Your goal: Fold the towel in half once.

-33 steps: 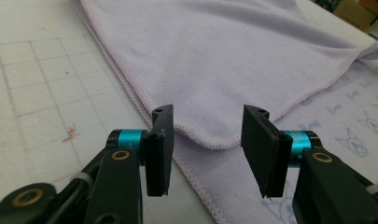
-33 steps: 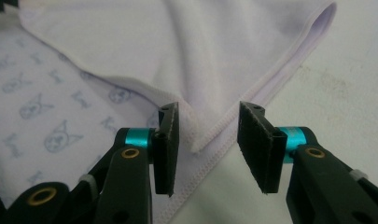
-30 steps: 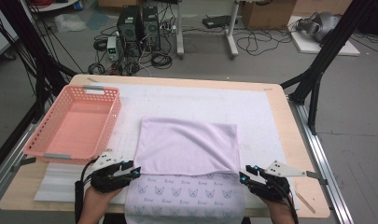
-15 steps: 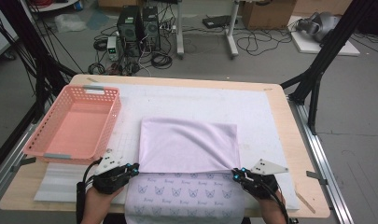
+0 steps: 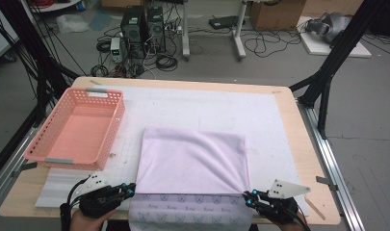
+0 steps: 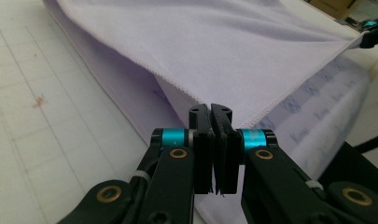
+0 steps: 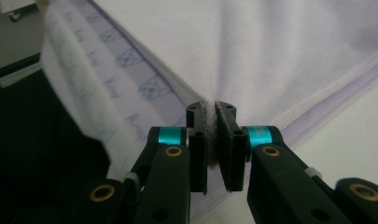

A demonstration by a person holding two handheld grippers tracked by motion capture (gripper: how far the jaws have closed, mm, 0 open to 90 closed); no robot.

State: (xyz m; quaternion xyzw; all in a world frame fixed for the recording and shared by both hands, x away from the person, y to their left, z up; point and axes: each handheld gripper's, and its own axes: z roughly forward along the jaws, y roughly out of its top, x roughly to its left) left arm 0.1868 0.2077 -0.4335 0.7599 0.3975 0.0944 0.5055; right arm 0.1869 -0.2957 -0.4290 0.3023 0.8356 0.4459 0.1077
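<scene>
A lavender towel [image 5: 192, 161] lies folded on the white mat [image 5: 207, 108]. Its printed lower layer [image 5: 190, 214] sticks out toward the near edge. My left gripper [image 5: 131, 191] is at the top layer's near left corner, its jaws shut on the hem [image 6: 177, 86]. My right gripper [image 5: 247, 198] is at the near right corner. Its jaws have just been closing, and they now pinch the towel's fabric [image 7: 289, 51] between the pads. Creases run across the towel toward that right corner. In the left gripper view, the right gripper [image 6: 371, 37] shows at the far end of the hem.
A pink plastic basket [image 5: 113, 120] stands empty at the table's left. A thin wooden stick [image 5: 318, 209] lies near the front right corner of the wooden table [image 5: 308, 159]. Beyond the table are computer towers, cables and black frame legs.
Both grippers have moved inward from beside the towel to its near corners and shut there. The top layer now pulls taut, with creases toward the right corner.
</scene>
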